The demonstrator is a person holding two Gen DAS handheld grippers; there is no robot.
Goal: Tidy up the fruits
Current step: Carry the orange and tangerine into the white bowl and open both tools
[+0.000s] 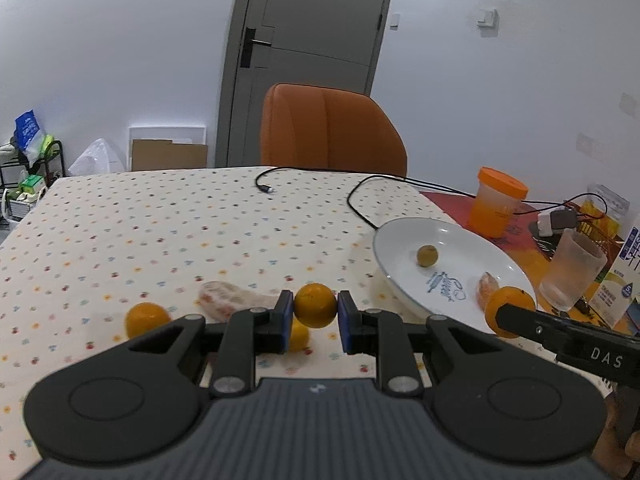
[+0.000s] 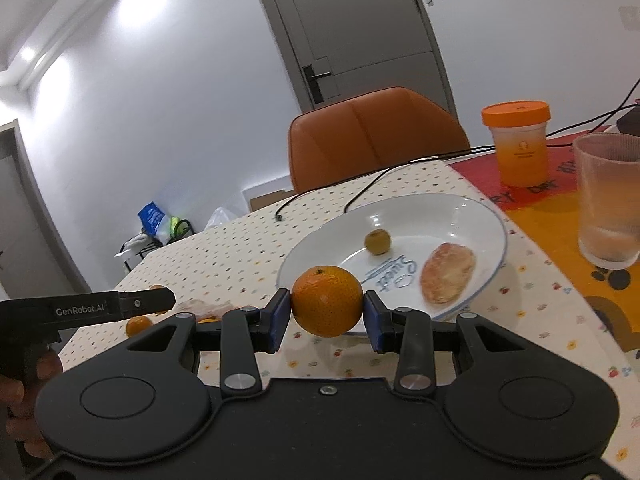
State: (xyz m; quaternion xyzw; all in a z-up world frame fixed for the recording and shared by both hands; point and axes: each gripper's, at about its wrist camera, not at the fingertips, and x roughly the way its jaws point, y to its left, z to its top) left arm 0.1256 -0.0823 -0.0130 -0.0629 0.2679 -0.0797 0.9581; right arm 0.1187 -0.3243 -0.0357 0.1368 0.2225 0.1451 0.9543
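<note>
On the bench [image 1: 160,216], which has a dotted cloth over it, each gripper holds a round orange fruit up in the air. The left gripper [image 1: 314,312] pinches a small orange [image 1: 315,305] between its blue pads, just above the cloth. Under it lies another orange [image 1: 299,336], partly hidden. One more orange [image 1: 146,319] sits on the cloth to the left, and a pale peeled piece of fruit [image 1: 228,298] lies between them, a bit further back.

The right gripper [image 2: 325,312] squeezes a bigger orange [image 2: 327,301] between its pads, right at the near rim of the white plate [image 2: 472,216]. In the plate rest a small green-brown fruit [image 2: 377,241] and a peeled fruit slice [image 2: 447,272], apart from each other.

Past the plate stands a jar with an orange lid [image 2: 516,140], and a frosted cup [image 2: 610,200] stands to the right, both on a red and yellow mat. A black cable [image 1: 360,196] snakes over the cloth. An orange chair [image 1: 330,128] is pushed up to the far side of the bench.
</note>
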